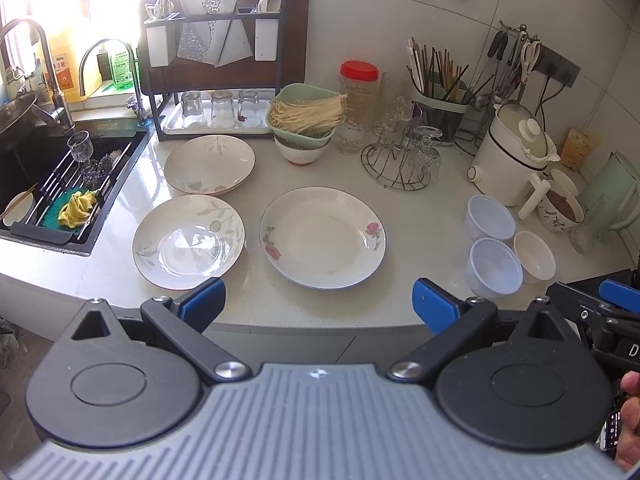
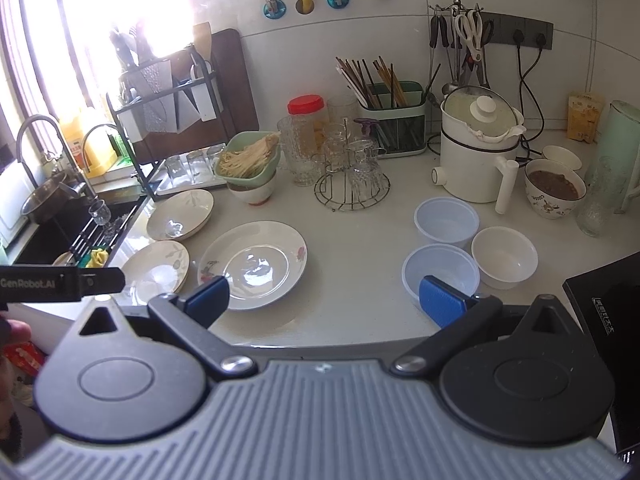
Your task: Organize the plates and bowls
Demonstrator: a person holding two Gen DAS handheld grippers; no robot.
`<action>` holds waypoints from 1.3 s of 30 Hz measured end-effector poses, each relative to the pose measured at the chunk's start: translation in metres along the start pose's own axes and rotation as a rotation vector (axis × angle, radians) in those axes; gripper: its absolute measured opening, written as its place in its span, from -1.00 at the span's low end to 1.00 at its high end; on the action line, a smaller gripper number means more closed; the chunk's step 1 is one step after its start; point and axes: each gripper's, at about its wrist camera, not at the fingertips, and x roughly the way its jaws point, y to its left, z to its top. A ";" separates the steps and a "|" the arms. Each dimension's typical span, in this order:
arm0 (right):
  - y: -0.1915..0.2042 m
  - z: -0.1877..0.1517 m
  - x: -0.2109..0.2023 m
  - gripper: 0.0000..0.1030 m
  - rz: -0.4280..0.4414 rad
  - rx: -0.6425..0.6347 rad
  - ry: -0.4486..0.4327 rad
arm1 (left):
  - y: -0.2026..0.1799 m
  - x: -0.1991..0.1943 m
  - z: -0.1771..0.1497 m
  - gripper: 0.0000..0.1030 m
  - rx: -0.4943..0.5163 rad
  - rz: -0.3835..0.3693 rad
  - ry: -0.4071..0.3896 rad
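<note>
The only clear writing is "GenRobot.AI", in pale letters on the black body of the left claw where it juts in at the left edge of the right wrist view. A black box at the right edge of that view carries white print too small to read, and the yellow bottle by the window has an orange label whose characters cannot be made out.

The left claw hangs over the front edge of the desk with its blue pads spread wide and nothing between them. The right claw is just as wide open and empty.

Three plates lie flat on the desk: a rose plate in the middle, a leaf plate to its left near the sink, and a second leaf plate behind that one. All three are empty and none overlaps another.

To the right sit two clear plastic bowls one behind the other, and a small white bowl just beside them, all empty.

Further back, a green bowl heaped with pale noodle-like strips rests on top of a white bowl. A flowered bowl beside the white pot holds a brown mash. A red-lidded jar has pale contents, and a green caddy is stuffed with chopsticks. Three glasses stand upside down on the rack tray.
</note>
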 end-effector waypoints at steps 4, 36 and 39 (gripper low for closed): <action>-0.003 0.000 0.000 1.00 0.006 0.003 0.004 | -0.001 -0.002 0.001 0.97 0.006 0.000 -0.002; -0.012 0.000 0.006 1.00 0.027 0.002 0.029 | 0.003 0.015 0.000 0.97 -0.026 0.030 0.040; -0.018 -0.001 0.007 1.00 0.031 0.005 0.034 | 0.001 0.020 -0.005 0.97 -0.035 0.046 0.049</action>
